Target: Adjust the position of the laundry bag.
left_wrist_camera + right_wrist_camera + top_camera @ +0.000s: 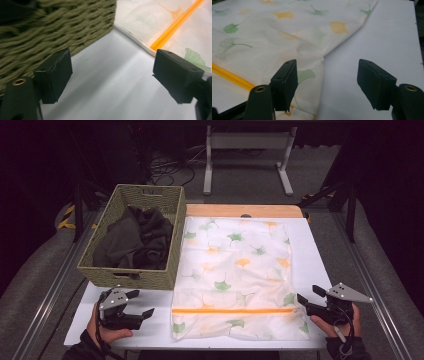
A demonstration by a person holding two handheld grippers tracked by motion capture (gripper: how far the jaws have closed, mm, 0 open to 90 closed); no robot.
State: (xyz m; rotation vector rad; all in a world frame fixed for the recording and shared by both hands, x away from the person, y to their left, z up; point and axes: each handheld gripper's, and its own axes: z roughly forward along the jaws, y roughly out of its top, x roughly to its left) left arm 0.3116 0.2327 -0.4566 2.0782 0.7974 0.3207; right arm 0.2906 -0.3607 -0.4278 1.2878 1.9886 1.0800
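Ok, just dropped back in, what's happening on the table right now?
A person holds a gripper in each hand at the near edge of the table. Both are open and hold nothing. The left gripper sits between the woven basket of dark clothes and the leaf-print mesh bag. The right gripper is at the bag's near right edge, by its orange zipper, which looks closed. The bag lies flat.

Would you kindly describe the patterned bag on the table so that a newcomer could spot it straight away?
On the white table, right of the woven green basket of dark clothes, a flat mesh bag lies spread out. It is white with green and orange leaf prints, and an orange zip crosses it near the person's edge; nothing else there is printed.
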